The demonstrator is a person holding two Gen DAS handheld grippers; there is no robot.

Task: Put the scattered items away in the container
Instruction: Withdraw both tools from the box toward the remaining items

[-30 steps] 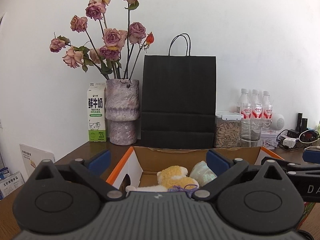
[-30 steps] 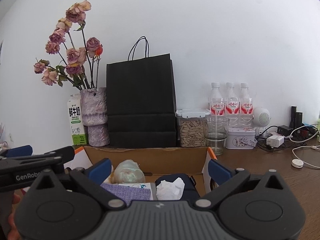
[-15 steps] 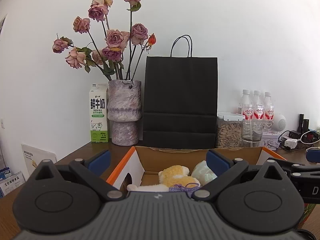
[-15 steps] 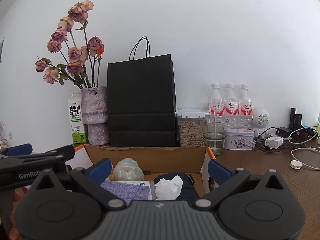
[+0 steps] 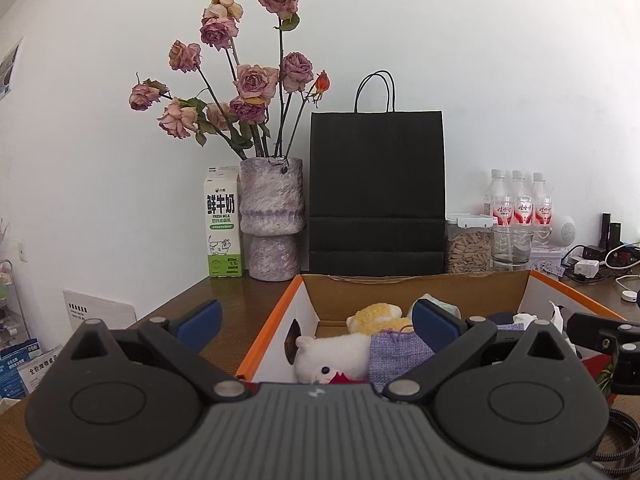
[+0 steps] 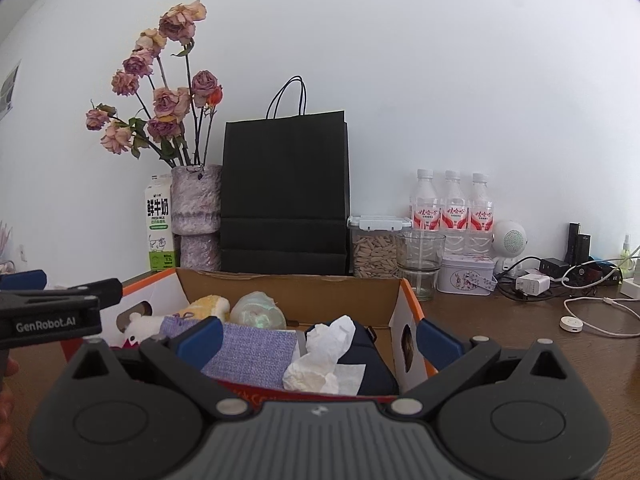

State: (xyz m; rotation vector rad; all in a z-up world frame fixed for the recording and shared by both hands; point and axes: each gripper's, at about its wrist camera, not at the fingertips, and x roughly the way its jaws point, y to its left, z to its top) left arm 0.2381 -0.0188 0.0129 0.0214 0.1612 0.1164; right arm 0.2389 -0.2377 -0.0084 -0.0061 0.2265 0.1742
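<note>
- Where the bench (image 6: 520,344) carries it, the cardboard box (image 6: 288,292) holds a purple cloth (image 6: 252,350), dark pouch (image 6: 372,360), crumpled tissue (image 6: 320,356), white plush (image 5: 332,354), yellow plush (image 5: 376,316) and pale green bundle (image 6: 258,314).
- The clear jar (image 6: 374,250) behind holds seeds.
- The left hand-held gripper (image 5: 316,326) and right hand-held gripper (image 6: 318,338) both gape wide, empty, over the box.

Lived-in home, wooden table (image 6: 520,344) against white wall; vase of dried roses (image 5: 272,220), milk carton (image 5: 222,222), bottled water (image 6: 452,208), chargers (image 6: 532,283)
</note>
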